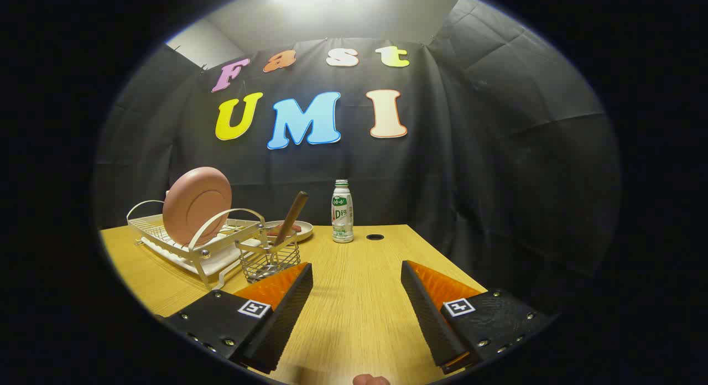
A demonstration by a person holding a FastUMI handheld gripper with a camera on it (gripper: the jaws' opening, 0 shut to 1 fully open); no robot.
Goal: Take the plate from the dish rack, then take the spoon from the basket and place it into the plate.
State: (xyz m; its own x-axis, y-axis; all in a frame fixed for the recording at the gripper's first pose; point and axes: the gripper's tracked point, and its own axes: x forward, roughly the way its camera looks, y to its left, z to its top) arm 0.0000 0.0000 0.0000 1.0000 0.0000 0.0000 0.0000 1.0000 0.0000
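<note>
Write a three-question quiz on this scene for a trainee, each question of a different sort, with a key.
1. True or false: the pink plate stands on edge in the dish rack.
2. What holds the spoon? A) the wire basket B) the bottle C) the gripper
3. Fill in: the gripper's fingers are ___, with only bare table between them.

Key: 1 true. 2 A; the handle leans up out of the basket at the rack's near end. 3 open.
</note>
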